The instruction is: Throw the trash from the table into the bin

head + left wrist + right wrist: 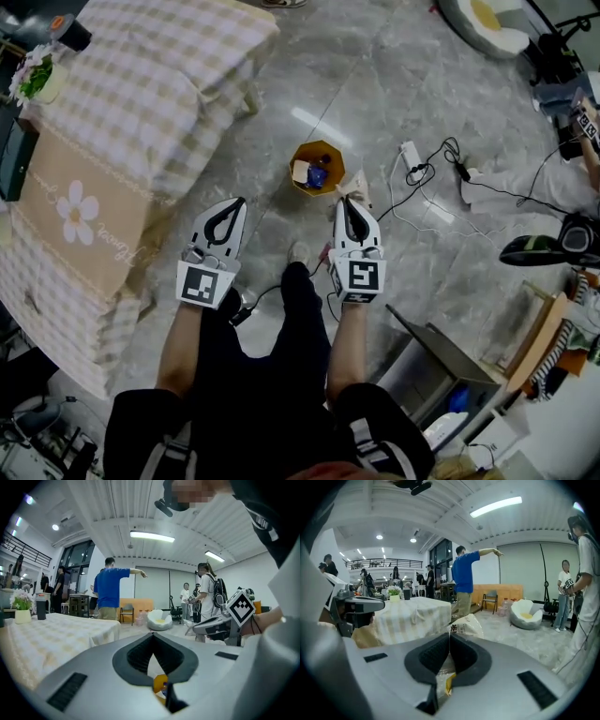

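Right gripper view: the right gripper (448, 635) has its jaws pressed together on a crinkled, pale printed packet (467, 624). The packet's body stands up past the tips, and a yellow corner shows lower down between the pads.

Left gripper view: the left gripper (153, 634) has its jaws closed tip to tip with nothing between them. The orange bin (160, 682) shows through the gap behind the tips.

Head view: the left gripper (235, 202) and right gripper (346, 200) are held out side by side ahead of the person, well apart. The packet (356, 184) projects from the right one. Just beyond it, on the grey floor (394, 84), stands the bin (330, 150), upright and open-topped, with a small box (300, 171) and a blue item (318, 175) inside. The packet sits beside the bin's near right edge, apparently not yet over its mouth. Farther left is the table (141, 84) under a checked cloth. A black cable (441, 178) crosses the floor to the right of the bin.

Step in hand, as judged: carrying the packet to the bin for release. To do it well, bring the right gripper's tips over the centre of the opening and low towards the rim before parting the jaws. A light, flat packet is likely to flutter sideways if let go high or off-centre. Open the jaws fully so the film does not cling to a pad. Keep the empty left gripper aside, away from the rim, and step wide of the cable.
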`<control>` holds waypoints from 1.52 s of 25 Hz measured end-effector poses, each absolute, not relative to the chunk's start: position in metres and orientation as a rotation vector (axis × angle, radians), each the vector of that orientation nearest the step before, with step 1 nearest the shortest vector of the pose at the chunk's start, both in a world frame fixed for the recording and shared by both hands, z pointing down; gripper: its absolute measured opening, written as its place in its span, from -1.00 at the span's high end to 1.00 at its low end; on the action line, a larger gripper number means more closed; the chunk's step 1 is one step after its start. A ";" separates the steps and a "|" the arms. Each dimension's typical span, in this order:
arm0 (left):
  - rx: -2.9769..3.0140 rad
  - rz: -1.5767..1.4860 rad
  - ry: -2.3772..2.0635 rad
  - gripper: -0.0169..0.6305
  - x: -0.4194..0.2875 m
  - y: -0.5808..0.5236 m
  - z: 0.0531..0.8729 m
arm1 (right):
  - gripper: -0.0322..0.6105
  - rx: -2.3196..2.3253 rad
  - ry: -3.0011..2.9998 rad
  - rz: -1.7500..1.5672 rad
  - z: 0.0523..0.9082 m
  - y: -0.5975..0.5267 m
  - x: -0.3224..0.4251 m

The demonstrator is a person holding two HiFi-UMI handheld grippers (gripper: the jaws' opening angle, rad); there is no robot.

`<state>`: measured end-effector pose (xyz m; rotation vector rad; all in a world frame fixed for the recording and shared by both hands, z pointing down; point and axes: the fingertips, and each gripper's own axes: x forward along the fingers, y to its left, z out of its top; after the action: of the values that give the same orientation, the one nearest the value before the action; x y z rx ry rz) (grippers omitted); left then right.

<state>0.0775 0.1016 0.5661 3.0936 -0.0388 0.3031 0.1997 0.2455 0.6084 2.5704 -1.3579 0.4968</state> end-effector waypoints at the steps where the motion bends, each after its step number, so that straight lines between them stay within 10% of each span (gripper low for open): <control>1: 3.095 0.302 -0.039 0.94 0.085 0.104 0.575 | 0.86 2.569 -1.356 0.503 0.621 0.248 0.207; 29: 3.063 0.420 -0.050 0.94 0.154 0.104 0.910 | 0.85 2.491 -1.393 0.752 1.016 0.238 0.279; 38: 3.041 0.432 -0.053 0.94 0.141 0.100 0.882 | 0.29 2.541 -1.389 0.726 0.973 0.237 0.273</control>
<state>0.1406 0.0999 0.8820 3.0407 -0.0530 0.4320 0.2726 0.2374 0.9726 2.5407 -1.3891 0.7263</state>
